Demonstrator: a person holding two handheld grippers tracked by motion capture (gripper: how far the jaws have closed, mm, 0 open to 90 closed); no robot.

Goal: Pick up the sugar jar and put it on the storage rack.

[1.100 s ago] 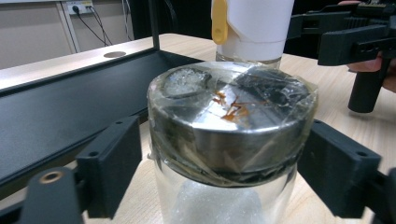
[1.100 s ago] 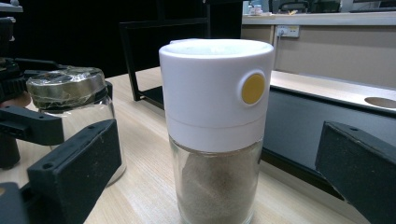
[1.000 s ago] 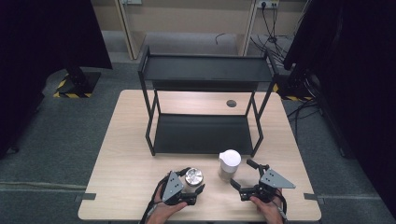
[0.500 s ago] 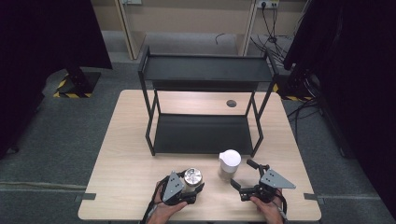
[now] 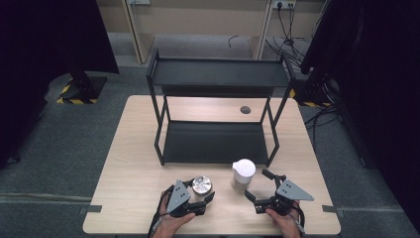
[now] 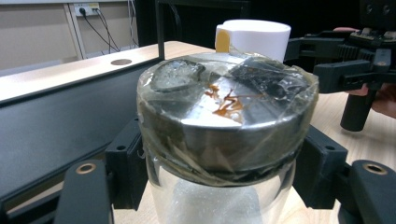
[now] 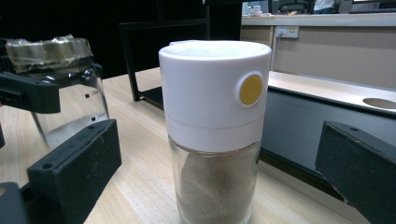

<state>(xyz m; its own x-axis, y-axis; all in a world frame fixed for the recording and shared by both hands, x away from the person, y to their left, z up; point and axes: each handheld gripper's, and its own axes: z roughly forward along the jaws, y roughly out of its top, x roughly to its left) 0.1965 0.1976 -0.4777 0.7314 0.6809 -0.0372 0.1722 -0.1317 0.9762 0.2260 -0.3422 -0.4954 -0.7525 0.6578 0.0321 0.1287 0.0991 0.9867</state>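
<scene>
A glass jar [image 5: 201, 184] with a metal lid wrapped in clear film stands near the table's front edge. My left gripper [image 5: 199, 190] is shut on it; in the left gripper view both pads [image 6: 125, 172] press against the glass below the lid [image 6: 224, 107]. To its right stands a glass shaker [image 5: 243, 171] with a white cap and a yellow button [image 7: 251, 89], holding brownish powder. My right gripper [image 5: 256, 184] is open, with its jaws wide on either side of the shaker [image 7: 212, 140] and apart from it.
A black two-tier metal rack [image 5: 213, 141] stands on the wooden table [image 5: 138, 163] just behind both jars, its front posts close to them. A round cable hole [image 5: 245, 109] lies behind the rack. Bare tabletop lies to the left and right of the grippers.
The metal-lidded jar and my left gripper have shifted very slightly left. The right gripper and the shaker have stayed put.
</scene>
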